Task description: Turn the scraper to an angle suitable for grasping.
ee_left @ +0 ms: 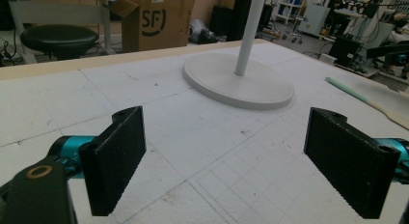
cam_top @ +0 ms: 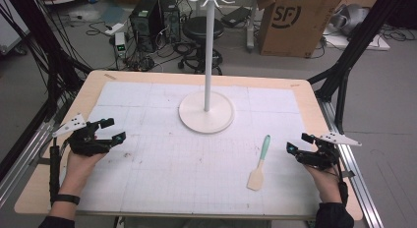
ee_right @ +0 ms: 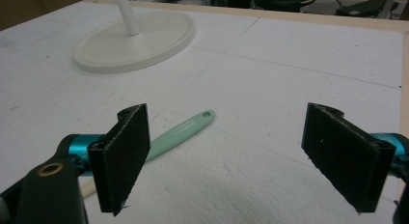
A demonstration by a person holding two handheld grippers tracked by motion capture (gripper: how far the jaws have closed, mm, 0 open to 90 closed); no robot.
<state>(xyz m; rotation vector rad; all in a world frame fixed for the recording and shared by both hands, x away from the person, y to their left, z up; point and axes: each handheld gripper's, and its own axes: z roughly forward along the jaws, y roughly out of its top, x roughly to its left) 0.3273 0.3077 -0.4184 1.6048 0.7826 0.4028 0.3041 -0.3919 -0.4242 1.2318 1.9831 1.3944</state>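
Table (cam_top: 300, 93) first: wood-edged, covered by a white gridded mat, with nothing holding loose things in place. Stand (cam_top: 206, 112) next, a white pole on a round base at about 12 o'clock from the mat's middle, with hooks at the top; a careless sweep against the pole could probably rock it. Left gripper (cam_top: 109, 130) sits at 9 o'clock, jaws spread wide and empty. Right gripper (cam_top: 298, 142) sits at 3 o'clock, likewise wide apart and empty. Spatula (cam_top: 260, 164), mint handle and pale blade, lies flat at roughly 4 o'clock, just beside the right gripper. Lying so low, it would likely skid or pivot if one jaw touched it before the other, and a pinch on the thin handle might slip.
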